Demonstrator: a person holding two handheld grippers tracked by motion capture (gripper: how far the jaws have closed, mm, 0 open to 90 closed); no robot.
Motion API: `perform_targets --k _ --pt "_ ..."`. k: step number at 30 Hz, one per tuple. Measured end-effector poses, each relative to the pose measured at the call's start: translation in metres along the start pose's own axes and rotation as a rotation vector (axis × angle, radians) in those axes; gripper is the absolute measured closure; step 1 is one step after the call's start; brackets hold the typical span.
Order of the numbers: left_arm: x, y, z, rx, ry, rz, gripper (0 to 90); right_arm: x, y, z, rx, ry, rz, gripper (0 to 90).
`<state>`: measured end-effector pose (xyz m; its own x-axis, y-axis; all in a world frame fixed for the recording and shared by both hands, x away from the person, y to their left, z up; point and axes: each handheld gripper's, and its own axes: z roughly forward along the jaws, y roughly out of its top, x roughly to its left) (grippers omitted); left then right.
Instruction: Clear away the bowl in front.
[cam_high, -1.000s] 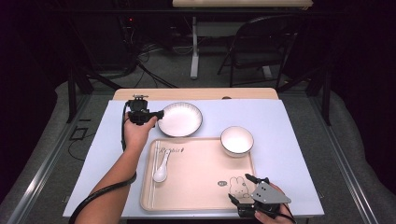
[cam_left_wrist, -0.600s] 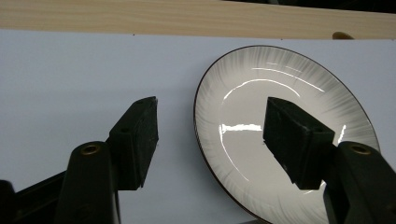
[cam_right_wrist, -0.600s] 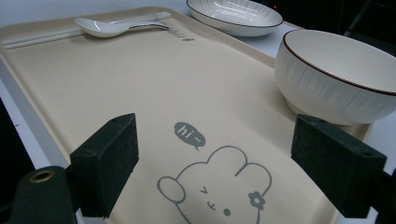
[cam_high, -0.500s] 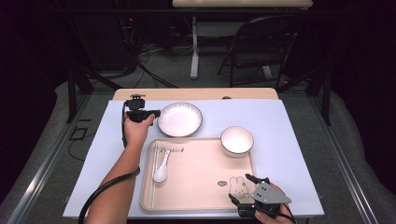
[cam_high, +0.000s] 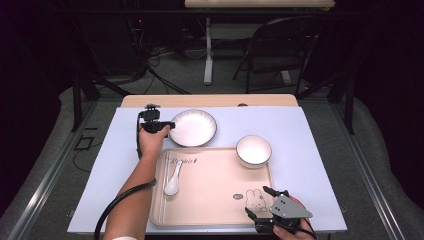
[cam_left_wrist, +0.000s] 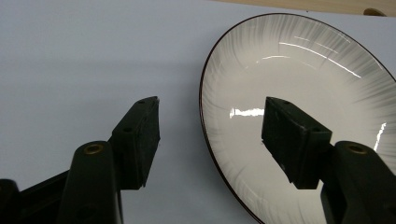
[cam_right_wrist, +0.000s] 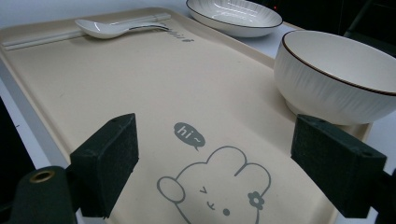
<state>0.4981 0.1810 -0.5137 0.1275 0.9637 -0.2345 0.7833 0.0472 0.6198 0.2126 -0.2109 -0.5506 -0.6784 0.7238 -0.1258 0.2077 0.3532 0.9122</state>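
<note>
Landmark: the beige tray (cam_high: 215, 200), lying on the pale blue counter (cam_high: 310, 130) at its near edge.

Left claw (cam_high: 170, 126): beyond the tray's far left corner, level with the plate's left rim. In the left gripper view its jaws stand spread and have just been closing slightly; one pad (cam_left_wrist: 142, 140) is over the bare counter, the other over the plate's inner face, so the dark rim of the plate (cam_left_wrist: 299, 107) passes between them. Neither pad visibly presses on the rim.

Spoon (cam_high: 172, 181): white, inside the tray along its left side, bowl toward the near edge, next to a pair of pale chopsticks (cam_right_wrist: 70, 33) that lie by the tray's left wall.

Plate (cam_high: 193, 128): white, shallow, dark-rimmed, flat on the counter just beyond the tray's far edge, left of its middle.

Bowl (cam_high: 254, 150): white, dark-rimmed, upright at the tray's far right corner; the right gripper view shows it resting on the tray just inside the raised rim.

Right claw (cam_high: 261, 202): over the tray's near right corner, above the printed rabbit (cam_right_wrist: 219, 191). Its jaws are spread wide and nothing is between them.
</note>
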Motion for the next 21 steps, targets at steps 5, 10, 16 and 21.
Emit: perform_targets --k 5,10,16,21 --pt "-0.001 -0.002 0.007 0.015 -0.010 -0.016 38.9 0.000 0.000 0.000 0.000 0.000 0.001 14.4" --pt "-0.003 -0.004 0.014 0.025 -0.021 -0.023 40.8 0.000 0.000 0.000 0.000 0.001 0.000 14.4" --pt "-0.006 -0.006 0.020 0.029 -0.031 -0.023 43.2 0.000 0.000 0.000 0.000 0.001 0.003 14.4" --pt "-0.007 -0.007 0.027 0.035 -0.042 -0.048 48.2 0.000 0.000 0.000 0.000 0.004 0.001 14.4"
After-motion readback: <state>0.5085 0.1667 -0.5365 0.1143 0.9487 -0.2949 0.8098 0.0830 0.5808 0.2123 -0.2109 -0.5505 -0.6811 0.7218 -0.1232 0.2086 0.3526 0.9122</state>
